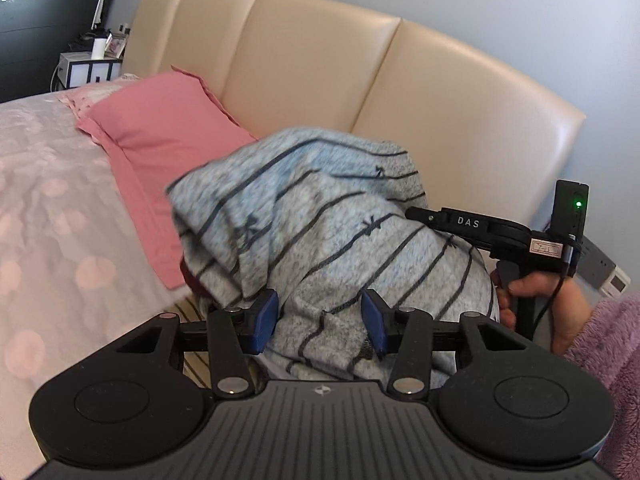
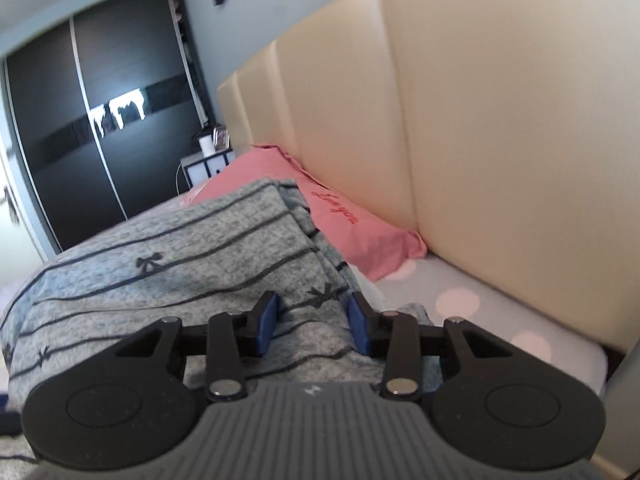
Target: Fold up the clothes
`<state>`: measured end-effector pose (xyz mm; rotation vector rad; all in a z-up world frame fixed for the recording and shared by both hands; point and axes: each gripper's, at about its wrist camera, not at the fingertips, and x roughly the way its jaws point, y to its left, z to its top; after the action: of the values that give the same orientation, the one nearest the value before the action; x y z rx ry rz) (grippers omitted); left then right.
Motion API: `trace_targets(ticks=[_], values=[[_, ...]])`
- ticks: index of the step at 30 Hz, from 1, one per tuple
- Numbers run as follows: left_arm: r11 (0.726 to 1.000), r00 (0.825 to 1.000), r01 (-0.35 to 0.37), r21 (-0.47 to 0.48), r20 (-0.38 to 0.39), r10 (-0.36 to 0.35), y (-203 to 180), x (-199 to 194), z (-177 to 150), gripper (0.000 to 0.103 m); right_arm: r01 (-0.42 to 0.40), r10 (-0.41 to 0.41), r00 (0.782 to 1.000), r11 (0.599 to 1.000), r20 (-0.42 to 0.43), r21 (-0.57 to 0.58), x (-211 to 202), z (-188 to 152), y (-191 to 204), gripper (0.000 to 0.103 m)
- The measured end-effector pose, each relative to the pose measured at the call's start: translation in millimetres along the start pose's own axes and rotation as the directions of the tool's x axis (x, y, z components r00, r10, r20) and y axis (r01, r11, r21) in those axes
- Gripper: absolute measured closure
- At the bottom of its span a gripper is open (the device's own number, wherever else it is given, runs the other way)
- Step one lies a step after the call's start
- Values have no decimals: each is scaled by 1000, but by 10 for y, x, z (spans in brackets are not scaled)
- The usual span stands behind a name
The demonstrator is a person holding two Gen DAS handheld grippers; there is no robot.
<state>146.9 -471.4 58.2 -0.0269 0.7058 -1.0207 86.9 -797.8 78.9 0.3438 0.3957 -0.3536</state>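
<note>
Left gripper point(image 1: 319, 322) fingers apart, right gripper point(image 2: 312, 322) likewise, possibly unclamped, right hand point(image 1: 538, 304) gripping handle

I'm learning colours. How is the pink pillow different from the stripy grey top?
The pink pillow is one plain colour; the stripy grey top has dark lines with little bows. The pillow lies flat by the headboard; the top is bunched up in a heap. Both are soft cloth things on the bed.

Soft, even daylight fills both fisheye views, with glare on the glossy wardrobe door point(image 2: 120, 114) and a sheen on the cream headboard point(image 1: 460, 92), while motion blur smears the striped grey garment point(image 1: 320, 216) and straight lines bow toward the dark corners.
</note>
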Motion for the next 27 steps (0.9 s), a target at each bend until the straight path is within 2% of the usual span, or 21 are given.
trace_targets(ticks=[7,10,13,15,17,21,27], values=[[1000,1000,-13,19,-17,14,-102,5,-64,59,9,-10,1000,999,21,32,98,-257,-131,61],[999,999,-26,40,-19,26,-148,-41,-66,59,2,-3,1000,1000,20,25,49,-215,-95,61],[999,1000,-28,47,-12,29,-170,-105,-54,59,-2,1,999,1000,34,15,-63,-151,-21,57],[999,1000,-25,45,2,25,-174,-183,-42,55,-10,9,998,1000,55,15,-173,-102,37,43],[998,999,-29,54,23,28,-175,-286,-36,55,-13,12,997,1000,80,13,-296,-54,117,35],[997,998,-32,74,48,29,-229,-560,-50,50,-19,18,993,1000,119,11,-573,51,310,27],[986,993,-75,146,105,60,-310,-1108,-86,38,-97,95,983,995,154,7,-1121,201,690,16]])
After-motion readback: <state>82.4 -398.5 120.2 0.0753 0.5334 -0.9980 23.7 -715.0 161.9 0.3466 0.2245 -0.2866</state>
